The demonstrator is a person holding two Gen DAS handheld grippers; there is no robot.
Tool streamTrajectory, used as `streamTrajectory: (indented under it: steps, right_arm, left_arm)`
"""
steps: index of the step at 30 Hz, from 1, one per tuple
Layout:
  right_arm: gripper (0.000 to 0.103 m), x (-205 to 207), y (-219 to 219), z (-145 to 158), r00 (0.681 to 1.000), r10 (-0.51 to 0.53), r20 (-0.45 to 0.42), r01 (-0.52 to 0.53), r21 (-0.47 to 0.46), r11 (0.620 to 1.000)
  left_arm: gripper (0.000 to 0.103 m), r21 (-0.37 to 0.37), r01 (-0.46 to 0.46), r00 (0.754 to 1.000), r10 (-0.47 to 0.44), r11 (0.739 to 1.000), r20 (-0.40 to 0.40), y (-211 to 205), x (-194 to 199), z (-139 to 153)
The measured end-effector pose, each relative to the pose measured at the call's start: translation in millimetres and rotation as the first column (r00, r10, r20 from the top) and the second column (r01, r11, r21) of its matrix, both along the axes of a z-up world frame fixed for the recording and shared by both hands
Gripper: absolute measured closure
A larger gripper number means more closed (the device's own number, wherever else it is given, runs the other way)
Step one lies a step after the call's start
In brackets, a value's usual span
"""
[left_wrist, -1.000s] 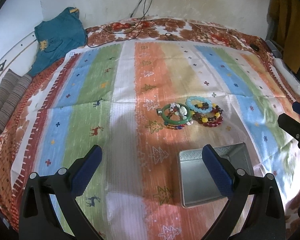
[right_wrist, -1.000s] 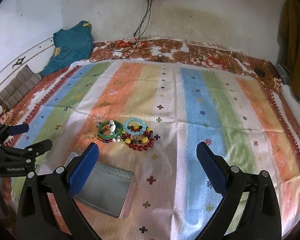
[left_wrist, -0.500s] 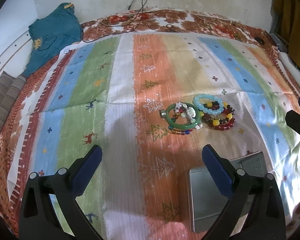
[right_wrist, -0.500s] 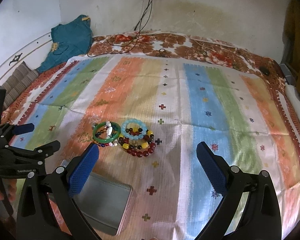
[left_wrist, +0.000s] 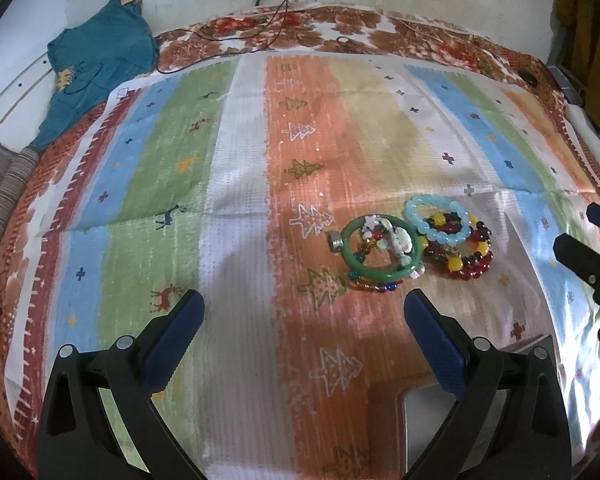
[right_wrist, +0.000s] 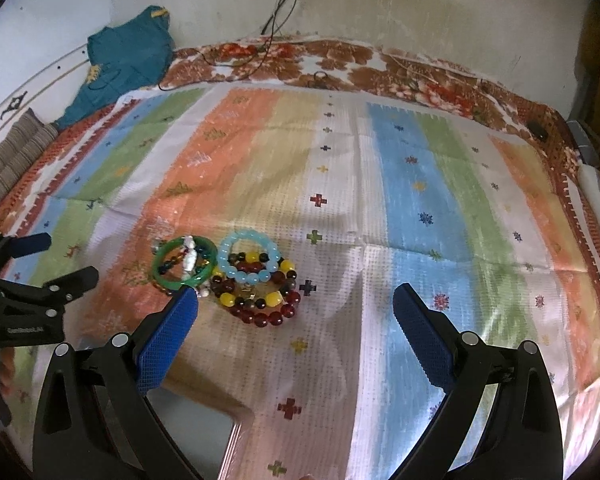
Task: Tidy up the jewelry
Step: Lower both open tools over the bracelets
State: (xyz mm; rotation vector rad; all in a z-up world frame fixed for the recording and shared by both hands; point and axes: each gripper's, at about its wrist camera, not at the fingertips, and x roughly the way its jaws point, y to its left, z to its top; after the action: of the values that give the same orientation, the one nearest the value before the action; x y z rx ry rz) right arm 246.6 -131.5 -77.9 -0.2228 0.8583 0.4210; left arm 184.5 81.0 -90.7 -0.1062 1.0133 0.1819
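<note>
With both my left gripper [left_wrist: 304, 314] and right gripper [right_wrist: 295, 306] wide open and empty, the beaded bracelet pile [right_wrist: 256, 284] lies just far-left of my nearer right one.

Both grippers [left_wrist: 303, 308] [right_wrist: 295, 304] — black arms, blue textured pads, silver screws.

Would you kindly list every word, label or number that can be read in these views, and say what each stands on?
"GenRobot.AI", as best it reads, small and blurred: white lettering on the black body of the left gripper, seen in the right wrist view.
The white tag at the far corner of the striped cloth: too small to read.
No other text shows.
</note>
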Motion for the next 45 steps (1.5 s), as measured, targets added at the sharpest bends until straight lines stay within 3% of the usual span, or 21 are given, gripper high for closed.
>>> streamTrajectory:
  steps: [9,32,45]
  right_arm:
    - [0.004,17,10,-14,1.000,0.003,-0.012,-0.003,-0.021,1.000]
    - [0.004,69,30,-54,0.992,-0.030,-0.124,0.021,-0.069,0.997]
    - [0.004,85,38,-67,0.985,-0.030,-0.171,0.019,-0.069,0.997]
  left_arm:
    - [0.006,-0.006,0.013,1.000,-0.013,1.000,-0.017,5,19,-12]
    - [0.006,-0.128,-0.005,0.997,-0.006,0.992,-0.080,21,67,-42]
    - [0.022,-0.187,-0.014,0.995,-0.005,0.982,-0.102,33,73,-53]
